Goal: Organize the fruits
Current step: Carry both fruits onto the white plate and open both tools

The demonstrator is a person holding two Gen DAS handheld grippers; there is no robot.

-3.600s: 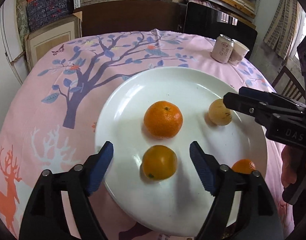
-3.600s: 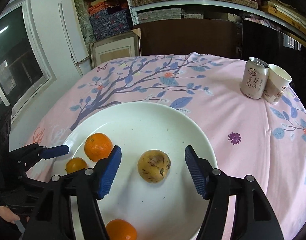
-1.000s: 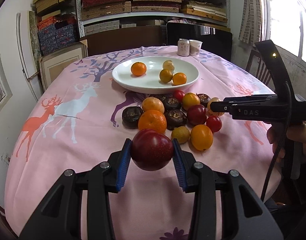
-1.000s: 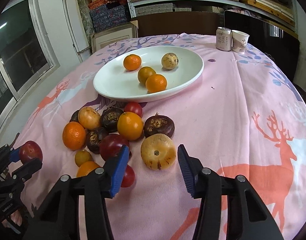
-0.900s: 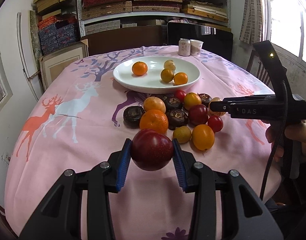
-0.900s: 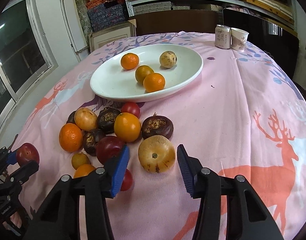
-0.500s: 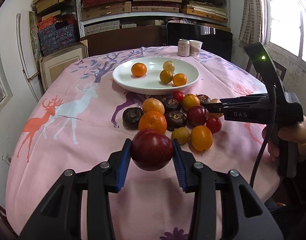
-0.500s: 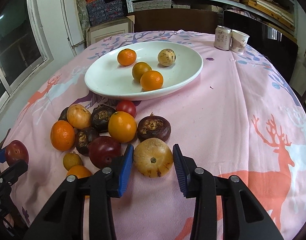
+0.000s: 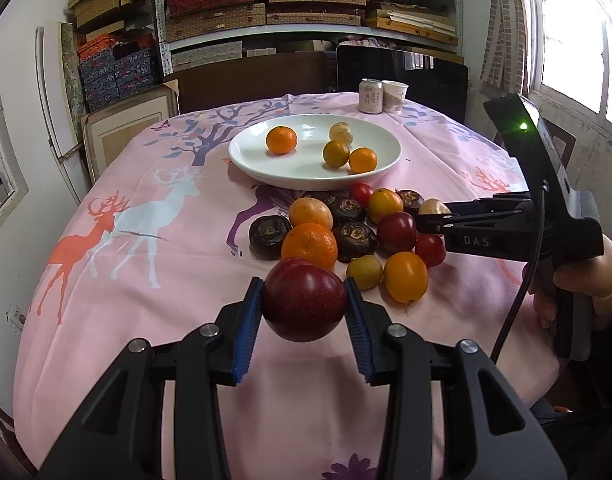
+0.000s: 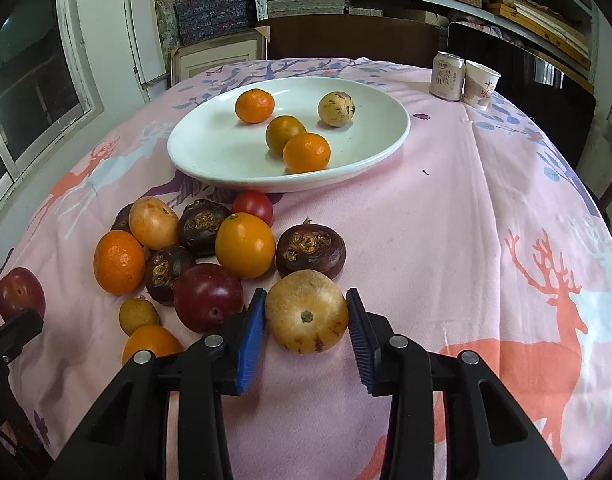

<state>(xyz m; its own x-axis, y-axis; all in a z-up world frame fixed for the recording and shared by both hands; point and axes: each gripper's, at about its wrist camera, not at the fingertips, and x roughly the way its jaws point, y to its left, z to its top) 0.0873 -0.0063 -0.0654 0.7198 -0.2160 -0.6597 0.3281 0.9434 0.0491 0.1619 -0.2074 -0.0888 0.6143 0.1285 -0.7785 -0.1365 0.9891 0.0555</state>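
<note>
- Left tongs point(image 9: 304, 305) angled down over the near edge of the counter point(image 9: 154, 256), clamped on a dark red plum point(image 9: 304, 299), lifted clear of the pink cloth.
- Right tongs point(image 10: 306, 322) tilted steeply down at the near side of the fruit pile point(image 10: 210, 248), jaws just closed in, blue pads point(image 10: 253, 332) pressing both flanks of a tan round fruit point(image 10: 306, 317) resting on the cloth.
- In the left view, a hand point(image 9: 581, 276) wrapped round the right tool's grip, tongs reaching in level from the right.
- Farther back, white plate point(image 10: 210, 160) holding three oranges and a pale speckled fruit; can point(image 10: 447, 76) and paper cup point(image 10: 481, 84) beyond.
</note>
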